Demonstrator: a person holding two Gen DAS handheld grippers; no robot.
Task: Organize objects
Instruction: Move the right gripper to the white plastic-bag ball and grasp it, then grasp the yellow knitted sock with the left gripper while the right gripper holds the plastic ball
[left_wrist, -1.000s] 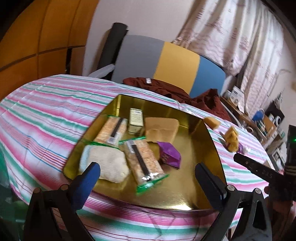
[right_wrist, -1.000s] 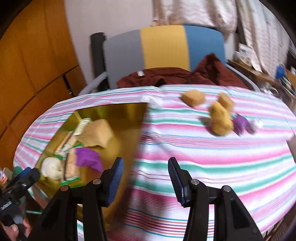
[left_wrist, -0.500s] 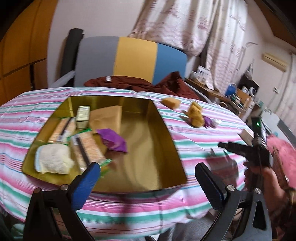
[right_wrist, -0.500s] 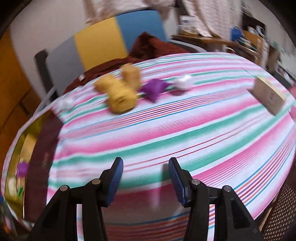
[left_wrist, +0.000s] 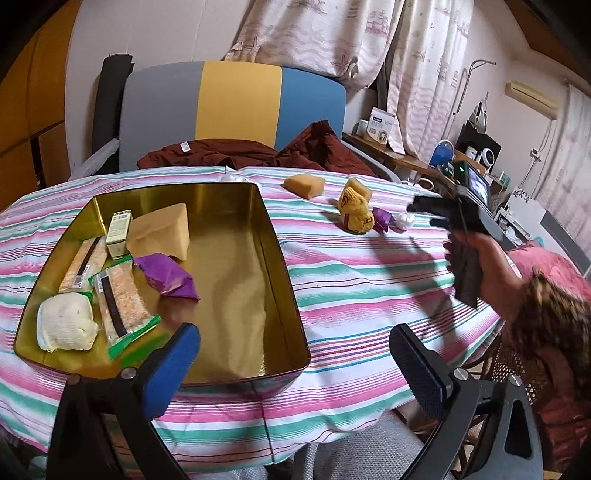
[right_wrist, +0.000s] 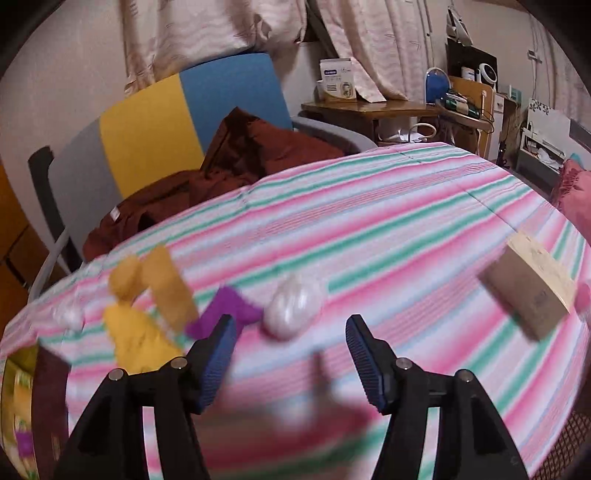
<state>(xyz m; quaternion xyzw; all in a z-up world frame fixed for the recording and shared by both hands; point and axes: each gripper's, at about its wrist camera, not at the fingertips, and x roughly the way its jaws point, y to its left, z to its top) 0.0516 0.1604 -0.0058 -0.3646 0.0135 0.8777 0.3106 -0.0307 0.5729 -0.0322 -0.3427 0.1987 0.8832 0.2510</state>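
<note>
A gold tin tray (left_wrist: 284, 266) on the striped table holds a white pouch (left_wrist: 66, 326), two snack packets, a small box, a tan packet and a purple wrapper (left_wrist: 166, 277). My left gripper (left_wrist: 295, 354) is open and empty at the tray's near edge. On the cloth lie a tan sponge (left_wrist: 304, 184), yellow items (left_wrist: 356, 212), a purple wrapper (right_wrist: 225, 310) and a white wrapped piece (right_wrist: 293, 306). My right gripper (right_wrist: 290, 347) is open and empty, just in front of the white piece; it also shows in the left wrist view (left_wrist: 432, 214).
A cardboard box (right_wrist: 532, 291) lies near the table's right edge. A grey, yellow and blue chair (left_wrist: 232, 110) with a dark red cloth (left_wrist: 236, 155) stands behind the table. A cluttered side table (right_wrist: 388, 110) is at the back right.
My right gripper has swung from the tray side across the table toward the white piece and purple wrapper. The left view has turned right and drawn back a little from the tray.
</note>
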